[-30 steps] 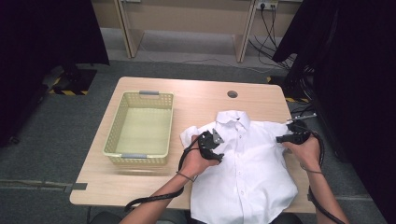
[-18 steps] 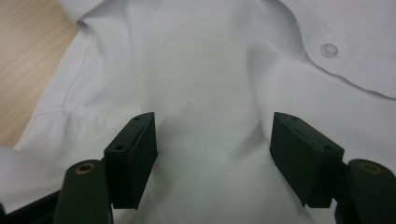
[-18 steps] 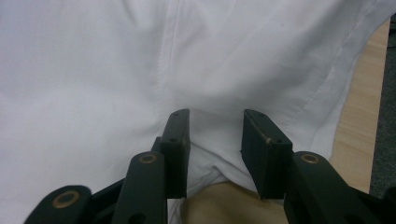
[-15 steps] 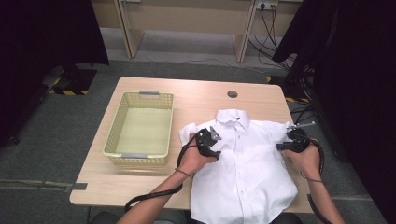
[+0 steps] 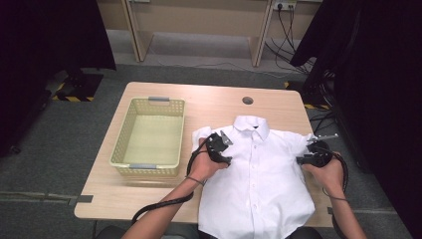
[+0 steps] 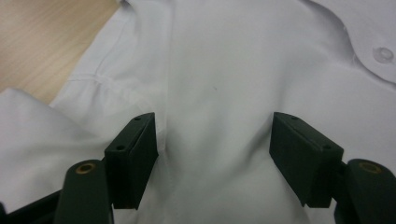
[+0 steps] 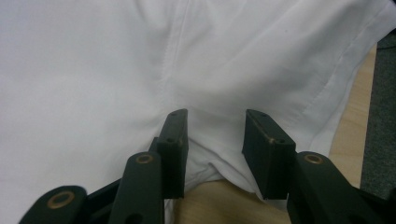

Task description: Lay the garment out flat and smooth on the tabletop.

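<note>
White shirt (image 5: 263, 184) beside yellow basket (image 5: 149, 167)

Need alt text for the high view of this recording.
A white button-up cotton shirt lies flat on a light wooden table, with the left claw and right claw at its shoulders. An empty pale-yellow plastic basket sits left.

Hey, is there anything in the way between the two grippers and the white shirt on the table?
Nothing visible. The left gripper and right gripper both sit right at the white shirt, jaws apart, with only its fabric between them.
</note>
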The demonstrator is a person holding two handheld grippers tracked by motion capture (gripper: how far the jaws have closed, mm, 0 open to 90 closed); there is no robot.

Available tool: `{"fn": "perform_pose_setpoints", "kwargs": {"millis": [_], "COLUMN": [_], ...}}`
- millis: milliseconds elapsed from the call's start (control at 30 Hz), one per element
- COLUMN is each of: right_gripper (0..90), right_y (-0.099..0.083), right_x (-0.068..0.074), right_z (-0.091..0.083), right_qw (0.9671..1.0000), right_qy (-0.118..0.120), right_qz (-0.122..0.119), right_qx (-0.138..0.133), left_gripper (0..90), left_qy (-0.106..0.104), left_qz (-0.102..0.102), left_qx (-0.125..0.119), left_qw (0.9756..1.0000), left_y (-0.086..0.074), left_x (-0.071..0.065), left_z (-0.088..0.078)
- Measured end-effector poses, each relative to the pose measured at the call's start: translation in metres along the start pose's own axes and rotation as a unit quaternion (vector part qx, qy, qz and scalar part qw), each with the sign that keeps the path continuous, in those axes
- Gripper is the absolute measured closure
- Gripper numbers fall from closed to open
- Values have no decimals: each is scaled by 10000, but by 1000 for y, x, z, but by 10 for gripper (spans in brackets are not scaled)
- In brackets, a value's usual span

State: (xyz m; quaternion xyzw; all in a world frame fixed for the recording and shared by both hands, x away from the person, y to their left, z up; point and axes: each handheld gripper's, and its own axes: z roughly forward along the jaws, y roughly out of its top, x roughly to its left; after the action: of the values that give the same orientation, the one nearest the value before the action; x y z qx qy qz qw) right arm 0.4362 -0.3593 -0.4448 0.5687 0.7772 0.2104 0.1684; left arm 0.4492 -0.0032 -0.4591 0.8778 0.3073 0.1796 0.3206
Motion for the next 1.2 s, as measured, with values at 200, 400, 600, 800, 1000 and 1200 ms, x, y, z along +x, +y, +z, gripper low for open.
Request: {"fn": "perform_pose_setpoints", "kwargs": {"millis": [200, 400, 600, 800, 1000, 1200], "right_gripper": [540, 457, 402, 395, 393, 394], "right_y": [13, 34, 53, 67, 81, 82], "right_x": [12, 33, 57, 80, 100, 113], "right_z": [-18, -25, -22, -19, -13, 6], "right_qw": [9993, 9977, 9964, 9943, 9927, 9936], "right_qy": [75, 271, 400, 534, 649, 770], "right_qz": [-72, -234, -425, -684, -856, -781], "right_qx": [-357, -571, -606, -620, -557, -281], "left_gripper": [303, 266, 206, 203, 221, 241], "left_qy": [34, -57, -93, -114, -56, 33], "left_qz": [-103, -18, 2, 82, -40, -198], "left_qx": [-421, -739, -931, -1044, -969, -866], "left_qw": [9991, 9972, 9956, 9944, 9953, 9960], "left_y": [4, -2, -12, -23, -33, -36], "left_x": [0, -6, -11, -17, -16, -13], "left_z": [-17, -37, -53, -67, -67, -59]}}
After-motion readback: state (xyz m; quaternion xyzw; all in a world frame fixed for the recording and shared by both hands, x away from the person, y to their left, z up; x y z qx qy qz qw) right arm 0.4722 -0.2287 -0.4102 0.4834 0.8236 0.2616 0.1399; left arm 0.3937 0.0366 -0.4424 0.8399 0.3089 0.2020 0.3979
